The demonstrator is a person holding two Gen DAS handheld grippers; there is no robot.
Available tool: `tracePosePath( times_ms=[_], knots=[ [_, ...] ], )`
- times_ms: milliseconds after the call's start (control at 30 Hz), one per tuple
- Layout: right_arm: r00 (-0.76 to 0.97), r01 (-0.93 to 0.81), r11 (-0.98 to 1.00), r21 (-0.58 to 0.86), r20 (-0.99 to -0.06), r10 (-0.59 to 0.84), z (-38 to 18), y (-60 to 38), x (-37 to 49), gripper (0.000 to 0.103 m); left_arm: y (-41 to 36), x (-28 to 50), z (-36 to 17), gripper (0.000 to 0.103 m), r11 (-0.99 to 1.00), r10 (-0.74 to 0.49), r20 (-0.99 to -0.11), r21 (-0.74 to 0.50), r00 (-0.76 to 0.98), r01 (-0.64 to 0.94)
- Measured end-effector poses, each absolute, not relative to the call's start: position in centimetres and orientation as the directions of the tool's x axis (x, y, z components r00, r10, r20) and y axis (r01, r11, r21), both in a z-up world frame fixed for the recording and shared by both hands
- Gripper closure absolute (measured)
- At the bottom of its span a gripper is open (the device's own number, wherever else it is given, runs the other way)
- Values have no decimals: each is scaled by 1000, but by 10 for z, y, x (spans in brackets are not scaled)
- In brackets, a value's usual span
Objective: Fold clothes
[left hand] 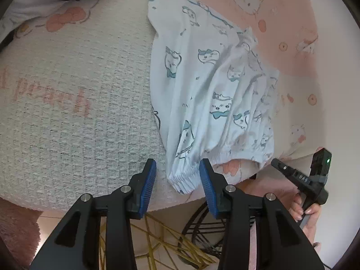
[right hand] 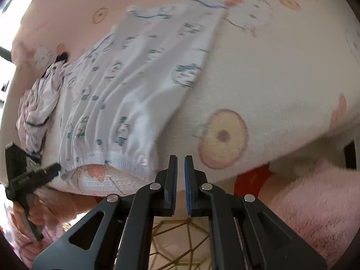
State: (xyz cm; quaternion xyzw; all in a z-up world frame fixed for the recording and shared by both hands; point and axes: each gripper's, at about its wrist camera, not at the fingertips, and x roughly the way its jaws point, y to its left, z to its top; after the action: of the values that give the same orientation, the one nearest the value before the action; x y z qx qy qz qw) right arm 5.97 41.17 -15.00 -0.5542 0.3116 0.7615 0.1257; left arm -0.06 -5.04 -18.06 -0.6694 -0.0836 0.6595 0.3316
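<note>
Blue-padded jaws of the left gripper are standing open at the near edge of the surface, with the gathered elastic hem of the printed garment lying just between and below the pads, not pinched. To the right, the right gripper is hanging just off the same edge with its jaws closed on nothing, near the hem's right end but apart from it.

Judging from this, the step in hand is taking hold of the near hem. To do it well, the left jaws should be lowering squarely over the elastic band so both layers are going in together, rather than nipping only the top layer. The right jaws would need opening first and then be catching the hem near its other corner, so the cloth is lifting evenly and not twisting.

Beyond the grippers, the garment is lying on a pink-and-white cartoon blanket, running from the near edge toward the far side. It is pale white-blue cotton with small blue cat figures, rumpled into long ridges in its right half as seen from the left wrist, flatter on the left. Farther left, another crumpled pale cloth is sitting beside it.
</note>
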Motion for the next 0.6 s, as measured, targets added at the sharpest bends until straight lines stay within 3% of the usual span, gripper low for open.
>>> tracePosePath(
  times_ms=[67, 133, 200, 300, 367, 400, 433, 500, 600],
  knots=[
    [-401, -538, -733, 417, -891, -213, -150, 415, 62, 83, -52, -1, -178, 61, -771, 545, -832, -545, 103, -328],
    [-449, -508, -709, 490, -853, -267, -147, 409, 55, 48, -50, -2, -177, 61, -779, 548, -832, -545, 87, -310],
    [-436, -481, -739, 471, -860, -265, -150, 401, 45, 43, -49, -4, -177, 61, -783, 555, -828, -550, 75, -291],
    [-375, -468, -777, 422, -890, -258, -166, 387, 29, 43, -53, -5, -180, 61, -762, 588, -803, -589, 92, -271],
    [-355, -466, -792, 395, -903, -242, -172, 383, 27, 49, -54, -6, -183, 61, -755, 601, -793, -605, 102, -254],
    [-356, -467, -793, 391, -904, -236, -170, 384, 28, 76, -55, -6, -184, 61, -751, 607, -787, -613, 107, -245],
    [-356, -469, -794, 386, -906, -230, -168, 385, 29, 90, -56, -6, -185, 61, -757, 601, -792, -607, 106, -243],
    [-360, -492, -786, 376, -909, -209, -164, 391, 36, 96, -57, -8, -185, 61, -763, 597, -796, -602, 100, -236],
    [-380, -544, -757, 361, -911, -161, -150, 407, 56, 96, -59, -10, -181, 61, -775, 584, -808, -585, 80, -240]
  ],
)
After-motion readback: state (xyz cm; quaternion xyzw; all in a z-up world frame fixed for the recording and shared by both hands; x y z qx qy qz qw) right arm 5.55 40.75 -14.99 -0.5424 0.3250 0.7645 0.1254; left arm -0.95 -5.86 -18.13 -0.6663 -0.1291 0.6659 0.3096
